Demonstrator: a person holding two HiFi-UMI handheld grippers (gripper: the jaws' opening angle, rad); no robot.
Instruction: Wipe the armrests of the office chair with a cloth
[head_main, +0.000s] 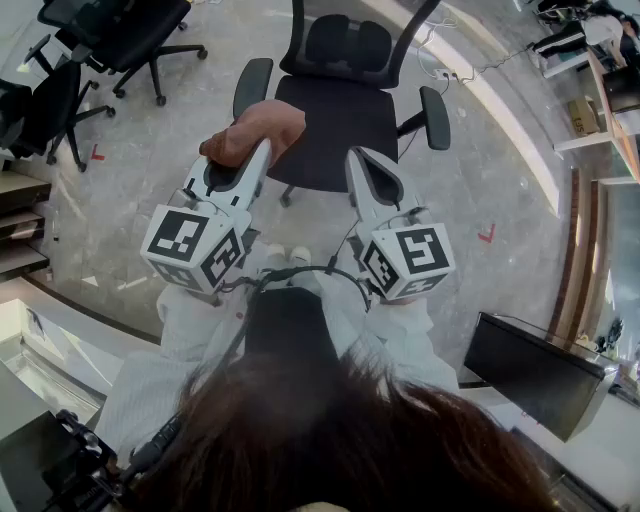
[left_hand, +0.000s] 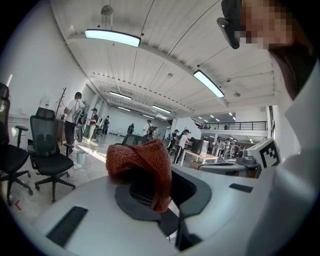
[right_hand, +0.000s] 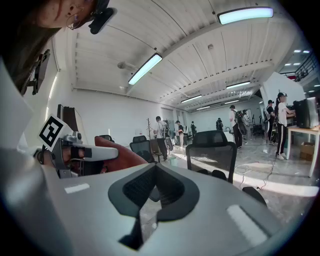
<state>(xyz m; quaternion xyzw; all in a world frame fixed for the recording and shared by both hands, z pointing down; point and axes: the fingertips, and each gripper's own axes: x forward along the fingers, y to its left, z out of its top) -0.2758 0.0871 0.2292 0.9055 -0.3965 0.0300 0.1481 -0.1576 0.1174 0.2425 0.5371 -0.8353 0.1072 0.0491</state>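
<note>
Rust-red knitted cloth: soft, light and limp, so it bunches and drapes rather than holding a shape. Left gripper fingers pinch one fold; the rest hangs over the tips, above the seat front of the black mesh office chair. Right gripper fingers are pressed together with nothing between. Near armrest and far armrest are not yet touched. Judgement: grip the bunched middle so that loose fabric meets the armrest pad.

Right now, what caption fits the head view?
Left gripper shut on a reddish cloth, right gripper empty, facing an office chair.
</note>
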